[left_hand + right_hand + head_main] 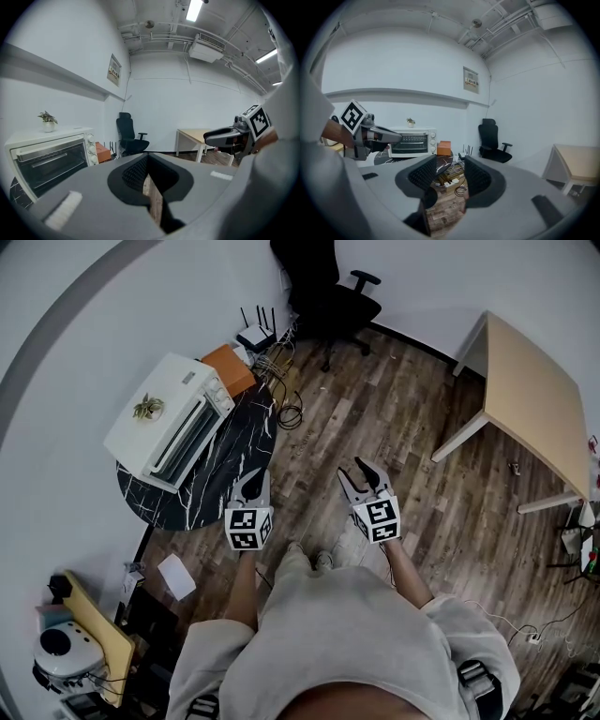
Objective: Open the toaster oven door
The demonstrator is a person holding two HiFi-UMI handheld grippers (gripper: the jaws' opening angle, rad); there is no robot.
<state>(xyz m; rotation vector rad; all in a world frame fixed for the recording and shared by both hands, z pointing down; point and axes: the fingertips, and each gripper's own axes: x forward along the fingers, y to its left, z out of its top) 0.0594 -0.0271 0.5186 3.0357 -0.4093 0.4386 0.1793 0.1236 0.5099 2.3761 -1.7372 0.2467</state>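
The white toaster oven (173,418) stands on a round black marble table (211,488) at the left of the head view, its glass door closed and a small plant (148,409) on top. My left gripper (253,482) hovers over the table's near right edge, a short way from the oven, jaws shut with nothing between them. In the left gripper view the oven (49,157) lies to the left of the shut jaws (146,161). My right gripper (364,474) hangs over the wooden floor, open and empty. The right gripper view has the oven (412,142) far ahead, left of its jaws (451,171).
An orange box (228,367), a router and tangled cables (286,395) lie behind the round table. A black office chair (328,292) stands at the far wall. A light wooden table (534,399) is on the right. A white appliance (61,652) sits bottom left.
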